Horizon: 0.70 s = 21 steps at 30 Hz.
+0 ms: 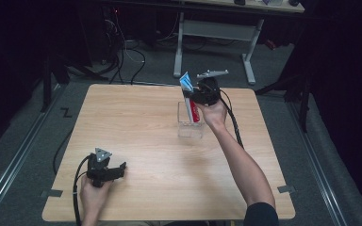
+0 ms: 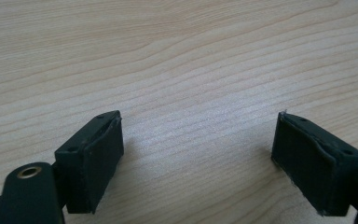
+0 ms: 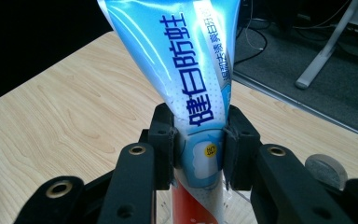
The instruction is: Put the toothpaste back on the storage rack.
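Observation:
A blue, white and red toothpaste tube [image 1: 189,94] stands nearly upright with its red end down inside a clear plastic box [image 1: 190,128] at the table's far middle. My right gripper [image 1: 194,96] is shut on the tube above the box. In the right gripper view both pads [image 3: 164,140] press the tube [image 3: 186,70] from either side. Near the table's front left my left gripper [image 1: 120,169] rests low over the wood, held by a hand. Its fingers [image 2: 91,161] stand wide apart with bare wood between them.
The wooden table [image 1: 136,127] has open surface between the two grippers. Behind the table's far edge stand a white desk frame [image 1: 212,35] and loose cables on the grey floor. A rail runs along each side of the table.

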{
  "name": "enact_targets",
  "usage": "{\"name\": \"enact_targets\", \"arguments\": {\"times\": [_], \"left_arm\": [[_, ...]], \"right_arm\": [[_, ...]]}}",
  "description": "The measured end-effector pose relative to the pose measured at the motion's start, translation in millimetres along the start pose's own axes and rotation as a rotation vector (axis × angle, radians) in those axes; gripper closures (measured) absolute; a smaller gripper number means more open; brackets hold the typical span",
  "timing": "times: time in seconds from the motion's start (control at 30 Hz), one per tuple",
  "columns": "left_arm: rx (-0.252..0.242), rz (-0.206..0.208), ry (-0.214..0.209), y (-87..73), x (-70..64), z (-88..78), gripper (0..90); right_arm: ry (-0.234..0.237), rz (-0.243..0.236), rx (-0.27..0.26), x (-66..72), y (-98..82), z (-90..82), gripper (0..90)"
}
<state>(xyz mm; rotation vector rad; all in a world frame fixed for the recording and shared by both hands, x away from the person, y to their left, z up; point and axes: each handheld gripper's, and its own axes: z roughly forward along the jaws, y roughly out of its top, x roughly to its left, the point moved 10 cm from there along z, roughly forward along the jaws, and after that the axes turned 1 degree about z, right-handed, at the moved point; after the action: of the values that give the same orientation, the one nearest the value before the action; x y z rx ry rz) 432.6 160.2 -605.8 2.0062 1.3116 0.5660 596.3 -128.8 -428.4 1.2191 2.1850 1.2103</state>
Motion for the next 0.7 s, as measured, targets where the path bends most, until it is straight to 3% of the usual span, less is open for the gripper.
{"name": "enact_targets", "arguments": {"times": [0.7], "left_arm": [[-0.002, -0.003, -0.001, 0.2, -0.3, 0.1, 17.1]], "right_arm": [[-0.018, -0.001, 0.039, -4.9, -18.4, 4.8, 68.7]]}}
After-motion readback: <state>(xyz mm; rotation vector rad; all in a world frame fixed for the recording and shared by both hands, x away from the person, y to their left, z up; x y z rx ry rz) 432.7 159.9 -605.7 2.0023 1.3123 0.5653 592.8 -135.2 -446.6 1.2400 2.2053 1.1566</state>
